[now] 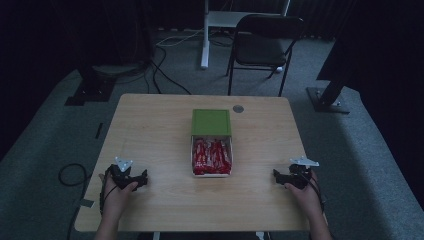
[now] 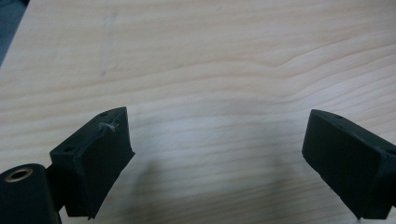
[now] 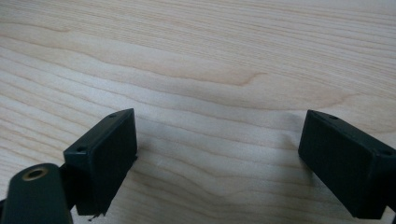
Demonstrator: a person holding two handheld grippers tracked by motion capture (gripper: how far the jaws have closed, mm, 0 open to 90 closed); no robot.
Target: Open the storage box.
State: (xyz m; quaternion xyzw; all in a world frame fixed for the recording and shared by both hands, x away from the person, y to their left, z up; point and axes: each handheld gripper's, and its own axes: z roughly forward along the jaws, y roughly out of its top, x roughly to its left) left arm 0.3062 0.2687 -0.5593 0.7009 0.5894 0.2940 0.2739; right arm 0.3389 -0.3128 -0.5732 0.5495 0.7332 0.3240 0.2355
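Observation:
A white box (image 1: 192,161) full of red packets (image 1: 212,155) sits mid-table, and its green lid (image 1: 211,122) lies flat just behind it. My left gripper (image 1: 141,179) rests low over the near left of the wooden table (image 1: 150,130), pointing right toward the box. Its jaws stand wide apart over bare wood in the left gripper view (image 2: 217,126). My right gripper (image 1: 278,176) is at the near right, pointing left, and is also open with nothing between its jaws (image 3: 219,122).
A grey round grommet (image 1: 238,108) is set in the table's far edge. Beyond the table stand a black chair (image 1: 265,42) and a white desk leg (image 1: 204,35). Cables (image 1: 165,75) trail over the carpet, and dark stands flank both sides.

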